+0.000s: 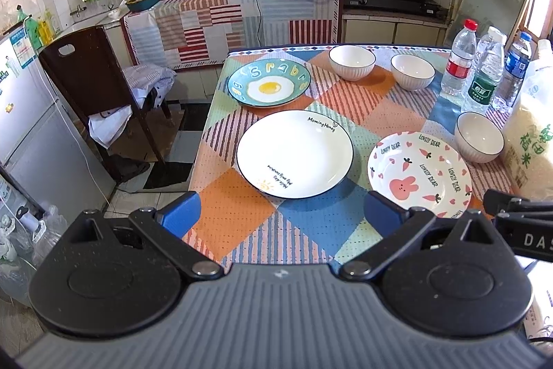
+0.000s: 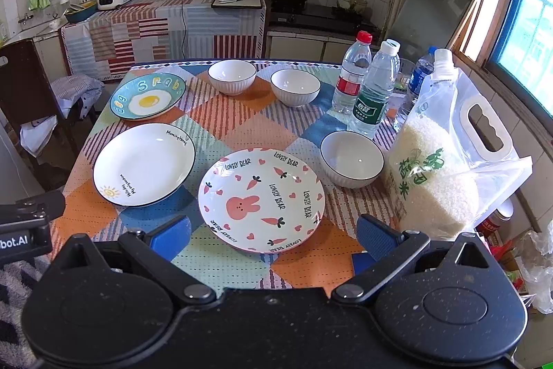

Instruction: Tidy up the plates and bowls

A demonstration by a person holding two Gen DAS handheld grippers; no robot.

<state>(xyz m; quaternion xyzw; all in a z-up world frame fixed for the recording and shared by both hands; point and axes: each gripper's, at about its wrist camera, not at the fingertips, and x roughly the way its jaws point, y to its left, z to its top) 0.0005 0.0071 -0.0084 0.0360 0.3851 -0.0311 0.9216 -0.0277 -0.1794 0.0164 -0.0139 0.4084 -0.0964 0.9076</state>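
Three plates lie on the patterned table (image 1: pixel 238 230): a teal fried-egg plate (image 1: pixel 269 88) (image 2: pixel 148 100) at the far left, a plain white plate (image 1: pixel 294 154) (image 2: pixel 143 164) in front of it, and a pink rabbit plate (image 1: pixel 420 175) (image 2: pixel 261 185) to its right. Two white bowls (image 1: pixel 352 62) (image 1: pixel 412 71) (image 2: pixel 232 76) (image 2: pixel 294 86) stand at the far side. A third bowl (image 1: pixel 478 136) (image 2: pixel 352 158) sits beside the rabbit plate. My left gripper (image 1: pixel 281 215) hovers open at the near edge, before the white plate. My right gripper (image 2: pixel 273 236) hovers open over the near rim of the rabbit plate.
Three water bottles (image 2: pixel 371 94) and a bag of rice (image 2: pixel 439 168) crowd the table's right side. A dark wooden chair (image 1: pixel 93 85) with cloth on it stands left of the table, and a fridge (image 1: pixel 31 113) is beyond it. Counters and a stove (image 2: pixel 318 12) line the back wall.
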